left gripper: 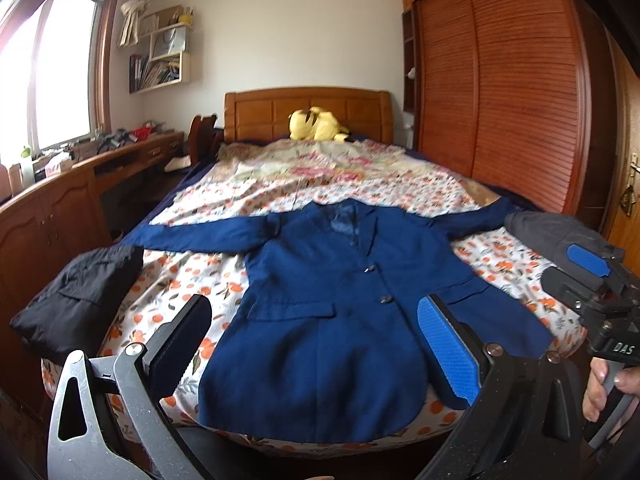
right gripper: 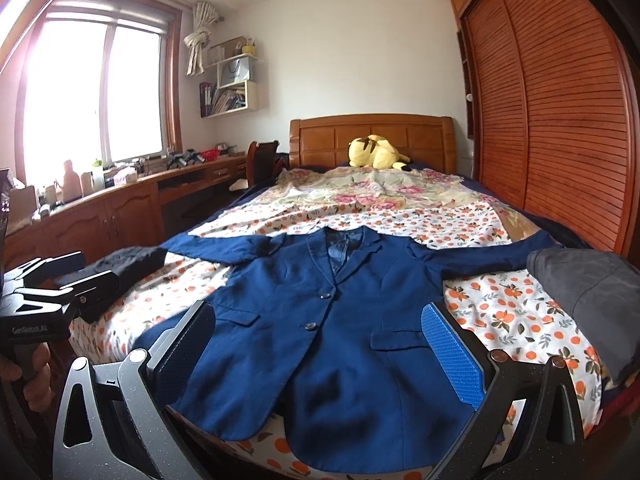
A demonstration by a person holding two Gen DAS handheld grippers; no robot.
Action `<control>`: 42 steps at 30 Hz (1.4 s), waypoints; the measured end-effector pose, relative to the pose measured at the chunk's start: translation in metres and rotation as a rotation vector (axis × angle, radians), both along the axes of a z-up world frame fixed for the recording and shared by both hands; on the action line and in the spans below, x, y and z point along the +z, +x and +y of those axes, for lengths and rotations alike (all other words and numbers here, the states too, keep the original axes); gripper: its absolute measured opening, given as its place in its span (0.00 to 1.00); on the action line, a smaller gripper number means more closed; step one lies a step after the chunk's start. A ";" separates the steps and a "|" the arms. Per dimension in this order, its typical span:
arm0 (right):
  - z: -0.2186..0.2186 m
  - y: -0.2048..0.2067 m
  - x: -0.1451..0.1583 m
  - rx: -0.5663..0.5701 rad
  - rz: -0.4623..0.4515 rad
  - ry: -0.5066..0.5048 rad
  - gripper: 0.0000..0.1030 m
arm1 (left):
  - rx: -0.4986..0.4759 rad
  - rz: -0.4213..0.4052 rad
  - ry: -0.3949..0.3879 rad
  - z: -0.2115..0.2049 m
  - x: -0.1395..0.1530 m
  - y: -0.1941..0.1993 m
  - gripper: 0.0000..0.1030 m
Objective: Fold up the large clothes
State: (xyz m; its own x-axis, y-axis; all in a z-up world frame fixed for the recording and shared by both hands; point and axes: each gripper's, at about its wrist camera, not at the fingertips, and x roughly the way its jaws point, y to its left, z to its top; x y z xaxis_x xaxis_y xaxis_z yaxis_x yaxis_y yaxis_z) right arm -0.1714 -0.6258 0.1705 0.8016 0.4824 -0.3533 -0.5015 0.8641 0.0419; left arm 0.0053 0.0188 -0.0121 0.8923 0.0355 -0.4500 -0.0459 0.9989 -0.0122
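Blue blazer (left gripper: 332, 304) spread flat on bed (right gripper: 520, 320), apparently buttoned, left gripper (left gripper: 316, 344) and right gripper (right gripper: 320, 352) both spread apart, empty.

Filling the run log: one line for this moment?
blazer flat on bed, unfolded | left hand-held gripper open | right hand-held gripper open
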 end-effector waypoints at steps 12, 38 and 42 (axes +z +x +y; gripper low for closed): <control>0.026 0.055 -0.029 0.036 0.073 -0.053 1.00 | 0.072 0.116 -0.036 0.045 -0.052 0.044 1.00; 0.118 0.171 -0.049 0.172 0.124 -0.136 1.00 | 0.122 0.250 -0.036 0.162 -0.112 0.150 1.00; 0.137 0.189 -0.066 0.214 0.144 -0.154 1.00 | 0.151 0.263 -0.013 0.177 -0.115 0.167 1.00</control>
